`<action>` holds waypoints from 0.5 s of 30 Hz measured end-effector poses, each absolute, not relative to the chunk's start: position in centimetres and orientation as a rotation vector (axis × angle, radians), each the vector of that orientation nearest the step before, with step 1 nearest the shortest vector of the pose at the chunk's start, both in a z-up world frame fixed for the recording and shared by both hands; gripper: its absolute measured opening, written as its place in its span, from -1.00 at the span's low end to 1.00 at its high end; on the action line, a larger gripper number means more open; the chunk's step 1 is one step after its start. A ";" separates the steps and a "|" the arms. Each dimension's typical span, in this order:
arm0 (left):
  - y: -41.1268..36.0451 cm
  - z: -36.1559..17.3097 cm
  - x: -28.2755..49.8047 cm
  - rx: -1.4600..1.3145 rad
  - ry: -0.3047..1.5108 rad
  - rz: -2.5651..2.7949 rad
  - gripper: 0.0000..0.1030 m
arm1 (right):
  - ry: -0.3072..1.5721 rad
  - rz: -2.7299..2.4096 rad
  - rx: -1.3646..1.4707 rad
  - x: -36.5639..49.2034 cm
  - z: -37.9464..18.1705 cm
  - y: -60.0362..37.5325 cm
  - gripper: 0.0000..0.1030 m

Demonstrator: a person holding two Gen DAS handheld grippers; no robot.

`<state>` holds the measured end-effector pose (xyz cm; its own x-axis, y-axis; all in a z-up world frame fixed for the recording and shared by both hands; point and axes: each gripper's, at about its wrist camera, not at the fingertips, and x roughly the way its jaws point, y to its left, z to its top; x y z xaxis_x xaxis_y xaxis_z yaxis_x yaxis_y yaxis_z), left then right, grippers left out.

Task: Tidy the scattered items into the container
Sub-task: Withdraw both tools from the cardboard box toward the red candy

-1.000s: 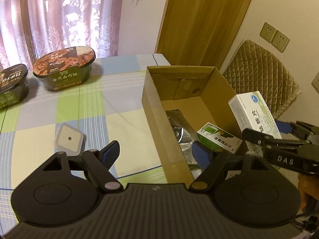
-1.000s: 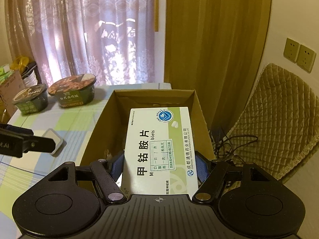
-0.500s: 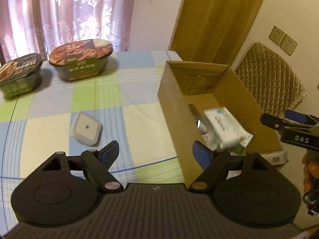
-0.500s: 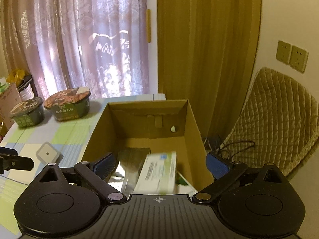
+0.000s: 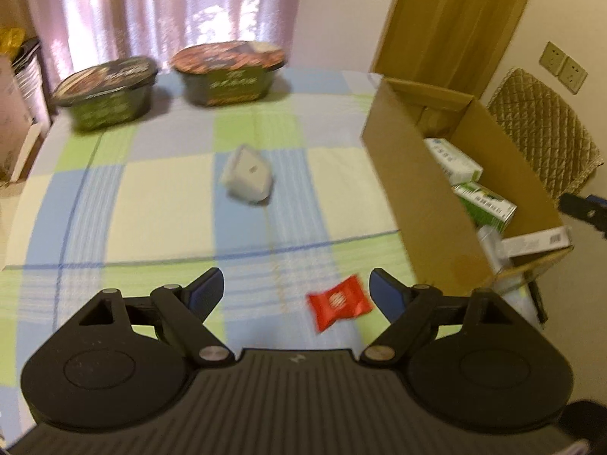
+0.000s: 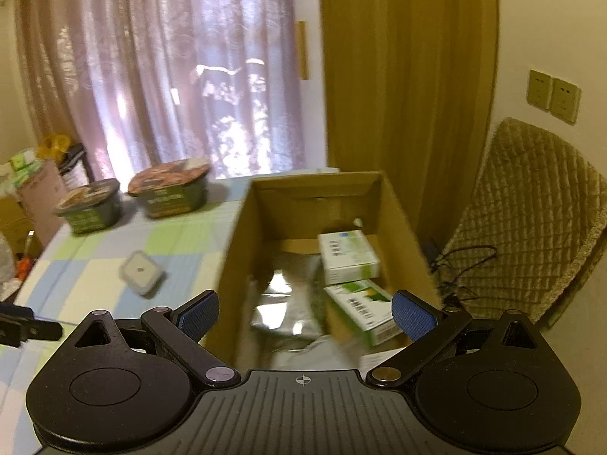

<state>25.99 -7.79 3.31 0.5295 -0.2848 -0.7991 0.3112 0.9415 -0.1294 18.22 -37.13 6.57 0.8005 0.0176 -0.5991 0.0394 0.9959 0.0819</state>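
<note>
**Box part filled, loose items left on the table**

The open brown cardboard box (image 6: 315,204) in the centre of the right wrist view already holds a white-and-green carton (image 6: 347,256), a second green carton (image 6: 364,314) and a silver foil pouch (image 6: 288,303). The right gripper (image 6: 305,313) hangs above it, jaws spread wide and empty. In the left wrist view the left gripper (image 5: 296,290) is also spread and empty, low over the checked tablecloth (image 5: 151,197). A small red sachet (image 5: 338,300) lies between its fingers, lower centre. A white square lidded tub (image 5: 248,179) sits mid-frame, and two dark instant-noodle bowls (image 5: 227,72) stand upper left. By my reckoning those still need boxing
</note>
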 end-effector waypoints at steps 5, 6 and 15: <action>-4.5 3.2 24.6 0.050 0.947 -0.320 0.58 | 0.636 0.067 0.074 16.7 7.4 -32.9 0.98; -3.8 3.3 24.4 0.052 0.946 -0.315 0.59 | 0.639 0.084 0.065 16.5 7.4 -32.0 0.98; 0.5 3.1 24.0 0.092 0.937 -0.289 0.64 | 0.705 0.214 -0.017 16.6 4.8 -24.7 0.98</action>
<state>23.99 0.52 3.12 0.5565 -0.2049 -0.8052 0.2841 0.9576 -0.0474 16.63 -24.71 4.83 0.7403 0.1899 -0.6449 -0.2011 0.9779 0.0572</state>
